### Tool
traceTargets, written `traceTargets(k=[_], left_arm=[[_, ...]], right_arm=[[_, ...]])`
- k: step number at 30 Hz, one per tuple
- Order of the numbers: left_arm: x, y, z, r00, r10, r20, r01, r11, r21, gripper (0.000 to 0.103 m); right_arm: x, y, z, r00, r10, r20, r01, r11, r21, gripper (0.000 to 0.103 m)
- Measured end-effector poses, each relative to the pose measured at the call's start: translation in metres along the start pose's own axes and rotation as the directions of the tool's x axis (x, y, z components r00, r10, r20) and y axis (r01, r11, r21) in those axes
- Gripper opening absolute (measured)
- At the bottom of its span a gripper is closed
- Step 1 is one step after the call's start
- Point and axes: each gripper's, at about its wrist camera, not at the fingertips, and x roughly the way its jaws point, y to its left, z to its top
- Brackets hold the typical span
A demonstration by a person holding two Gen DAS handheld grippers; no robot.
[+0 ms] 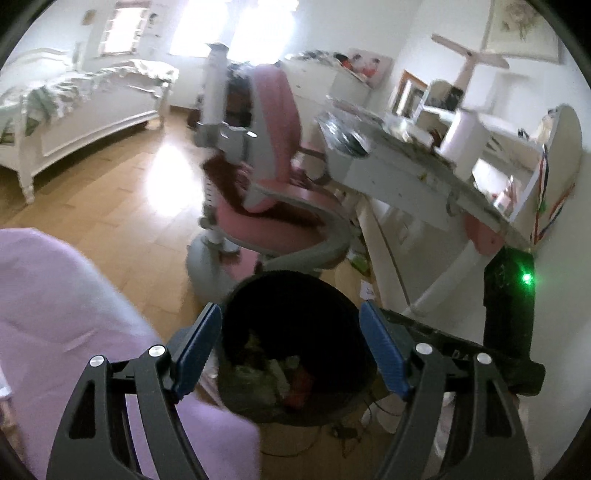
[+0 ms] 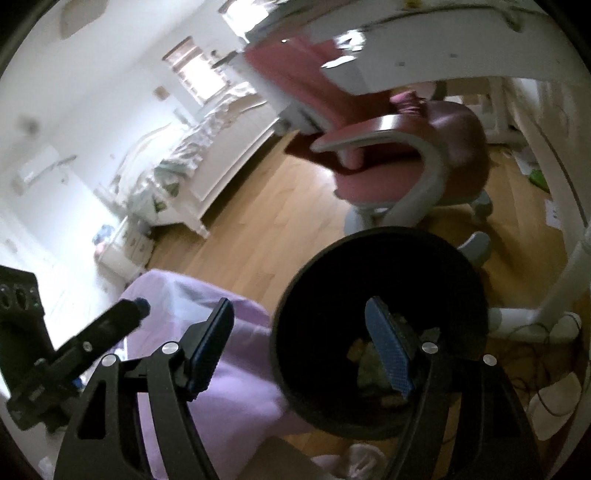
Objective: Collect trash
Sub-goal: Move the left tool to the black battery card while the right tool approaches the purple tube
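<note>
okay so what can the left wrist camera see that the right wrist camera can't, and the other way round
Only the left wrist view shows the desk top with its clutter, a white paper roll, and the right gripper with a green light. Only the right wrist view shows the left gripper from the side, and a white cable strip on the floor. Both show the black trash bin with rubbish inside, the pink chair, the bed, purple fabric, and open, empty jaws above the bin.

Bright daylight from blown-out windows [image 1: 236, 26], glare patch on wood floor [image 1: 173, 177], motion blur throughout, fisheye bending edges, dark vignette.
</note>
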Motion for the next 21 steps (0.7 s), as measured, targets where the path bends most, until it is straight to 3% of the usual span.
traceTargets(k=[4, 8, 11, 14, 16, 18, 21], left_arm=[[-0.042, 0.037, -0.011, 0.996, 0.078, 0.045, -0.075, 0.995, -0.059, 0.081], [-0.087, 0.085, -0.031, 0.978, 0.197, 0.070, -0.186, 0.974, -0.132, 0.082], [-0.123, 0.125, -0.049, 0.943, 0.324, 0.071, -0.307, 0.934, -0.184, 0.089], [-0.157, 0.161, -0.071, 0.875, 0.482, 0.048, -0.468, 0.867, -0.170, 0.095], [-0.173, 0.179, -0.082, 0.835, 0.549, 0.018, -0.542, 0.829, -0.136, 0.097], [-0.183, 0.196, -0.092, 0.803, 0.595, -0.029, -0.594, 0.798, -0.101, 0.097], [-0.193, 0.218, -0.105, 0.777, 0.623, -0.089, -0.629, 0.774, -0.071, 0.097]], right_arm=[[0.011, 0.038, -0.007, 0.999, 0.035, -0.039, -0.038, 0.997, -0.067, 0.073], [0.027, 0.091, -0.021, 0.992, 0.080, -0.093, -0.094, 0.983, -0.158, 0.073], [0.038, 0.134, -0.032, 0.985, 0.113, -0.130, -0.141, 0.963, -0.229, 0.073], [0.052, 0.180, -0.045, 0.976, 0.138, -0.170, -0.187, 0.928, -0.322, 0.072], [0.065, 0.214, -0.054, 0.965, 0.156, -0.212, -0.228, 0.899, -0.374, 0.064], [0.077, 0.242, -0.060, 0.957, 0.167, -0.238, -0.255, 0.875, -0.411, 0.063], [0.104, 0.288, -0.072, 0.943, 0.162, -0.290, -0.288, 0.834, -0.470, 0.063]])
